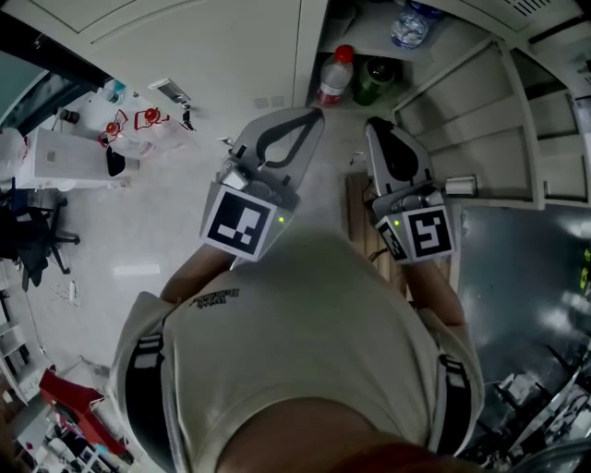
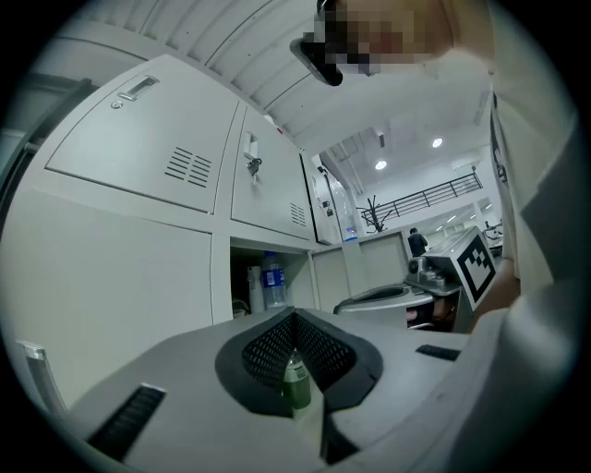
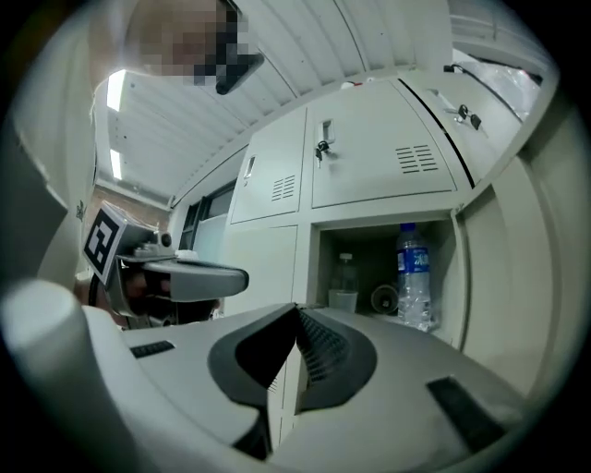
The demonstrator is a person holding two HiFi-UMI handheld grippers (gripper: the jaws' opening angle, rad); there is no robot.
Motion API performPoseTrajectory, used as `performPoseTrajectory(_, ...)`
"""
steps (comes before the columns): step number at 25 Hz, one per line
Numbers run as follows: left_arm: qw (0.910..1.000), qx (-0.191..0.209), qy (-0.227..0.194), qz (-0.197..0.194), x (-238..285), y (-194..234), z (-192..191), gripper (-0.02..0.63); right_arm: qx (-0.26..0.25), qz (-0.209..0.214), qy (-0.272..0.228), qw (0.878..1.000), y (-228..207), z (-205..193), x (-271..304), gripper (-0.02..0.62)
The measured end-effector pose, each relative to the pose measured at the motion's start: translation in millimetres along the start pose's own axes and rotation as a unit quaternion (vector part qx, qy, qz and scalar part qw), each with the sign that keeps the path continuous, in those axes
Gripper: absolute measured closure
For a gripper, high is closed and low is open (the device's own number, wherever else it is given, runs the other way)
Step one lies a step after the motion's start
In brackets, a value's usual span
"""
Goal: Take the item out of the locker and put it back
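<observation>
The open locker (image 1: 506, 65) holds a red-capped bottle (image 1: 334, 78) and a green bottle (image 1: 370, 79) on its lower shelf, with a clear water bottle (image 1: 410, 26) higher up. My left gripper (image 1: 312, 115) is level before the closed door left of the opening. Its jaws meet at the tips with nothing held. In the left gripper view the green bottle (image 2: 295, 379) shows through the hollow behind the tips of the left gripper (image 2: 295, 314). My right gripper (image 1: 374, 126) faces the opening, shut and empty. The right gripper (image 3: 296, 308) sits short of the water bottle (image 3: 414, 275).
The locker's open door (image 1: 517, 148) swings out on the right. Closed locker doors (image 3: 379, 157) are above and to the left. A small clear bottle (image 3: 345, 275) and a cup (image 3: 343, 300) stand deep inside. A white box (image 1: 69, 159) and a chair (image 1: 32, 240) are on the floor at left.
</observation>
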State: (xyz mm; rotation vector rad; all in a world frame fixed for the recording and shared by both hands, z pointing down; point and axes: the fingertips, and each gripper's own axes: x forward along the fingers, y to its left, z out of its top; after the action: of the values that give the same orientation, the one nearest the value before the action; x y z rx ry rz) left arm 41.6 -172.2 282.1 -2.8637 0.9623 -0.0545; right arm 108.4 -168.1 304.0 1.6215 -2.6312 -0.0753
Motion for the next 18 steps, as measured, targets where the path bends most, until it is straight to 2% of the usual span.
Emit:
performPoseTrajectory(5, 0.9999, -0.003, 0.011, 0.002, 1, -2, -10, 0.594, 0.025, 0.005, -0.008, 1.0, 4, -1, -1, 0.592)
performPoseTrajectory(11, 0.9999, -0.003, 0.01, 0.002, 3, -2, -11, 0.594, 0.027, 0.006, -0.011, 1.0, 6, 1, -2, 0.594)
performPoseTrajectory(15, 0.9994, -0.034, 0.009, -0.007, 3, -3, -14, 0.594, 0.031, 0.007, -0.002, 0.999, 7, -4, -1, 0.594)
performPoseTrajectory(18, 0.9998, -0.016, 0.013, -0.002, 4, -2, -14, 0.594, 0.031, 0.008, -0.001, 0.999, 6, -5, -2, 0.594)
